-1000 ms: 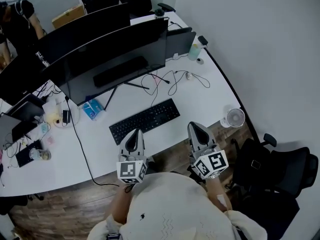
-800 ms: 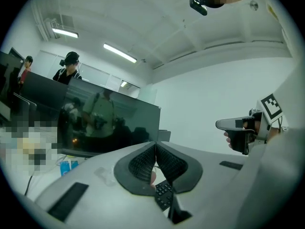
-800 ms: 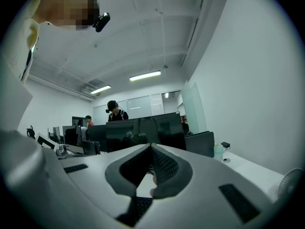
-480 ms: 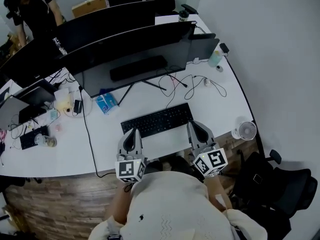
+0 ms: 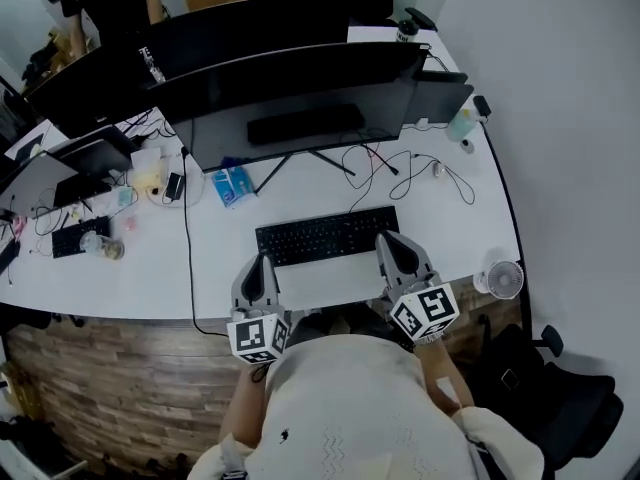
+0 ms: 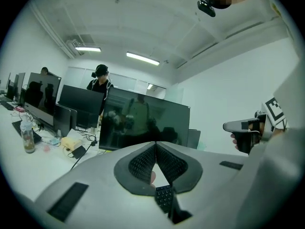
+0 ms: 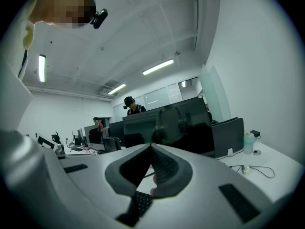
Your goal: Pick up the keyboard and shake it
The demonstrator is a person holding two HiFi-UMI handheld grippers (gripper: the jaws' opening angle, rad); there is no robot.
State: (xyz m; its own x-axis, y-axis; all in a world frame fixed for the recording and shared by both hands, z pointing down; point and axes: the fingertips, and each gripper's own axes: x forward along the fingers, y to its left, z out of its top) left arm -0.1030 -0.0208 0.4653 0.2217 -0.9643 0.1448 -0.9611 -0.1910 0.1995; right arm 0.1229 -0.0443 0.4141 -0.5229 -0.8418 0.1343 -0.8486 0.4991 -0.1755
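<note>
The keyboard (image 5: 328,234) lies flat on the white desk (image 5: 455,218), its long axis running left to right just ahead of the left gripper (image 5: 262,265) and right gripper (image 5: 388,241), one near each end, both with jaws closed and empty.

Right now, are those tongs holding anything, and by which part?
Nothing. The left tongs and right tongs are both shut and empty; the keyboard lies on the desk, ungripped.

Light: ceiling strips (image 6: 143,57) lit the room evenly, bright.
Glare: monitor (image 6: 143,123) mirrored figures.
Edges: gripper views bowed, black-cornered.
Focus: the near fingers (image 6: 140,166) were soft.
</note>
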